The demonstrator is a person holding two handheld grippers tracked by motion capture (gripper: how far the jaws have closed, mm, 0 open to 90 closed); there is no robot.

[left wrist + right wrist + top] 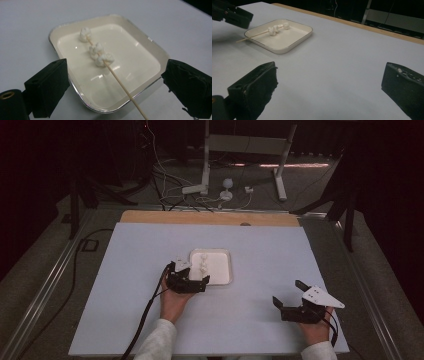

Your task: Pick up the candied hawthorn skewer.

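A white square tray [226,254] lies near the middle of the pale table. In it rests a thin wooden skewer [120,81] with three white puffy pieces [97,50] threaded on its far half. The skewer's bare end sticks out over the tray's near rim [82,96]. My left gripper [189,273] hovers at the tray's near left corner, open. In the left gripper view its gripper [116,75] has its jaws wide on either side of the stick and touches nothing. My right gripper [287,291] is open over bare table at the front right, well away from the tray [287,51] and skewer [254,35].
The table's wooden far edge [210,218] borders a floor with cables and white stand legs [205,185]. A black cable [145,315] trails from the left gripper off the front edge. The left gripper [232,13] shows at the top left of the right gripper view.
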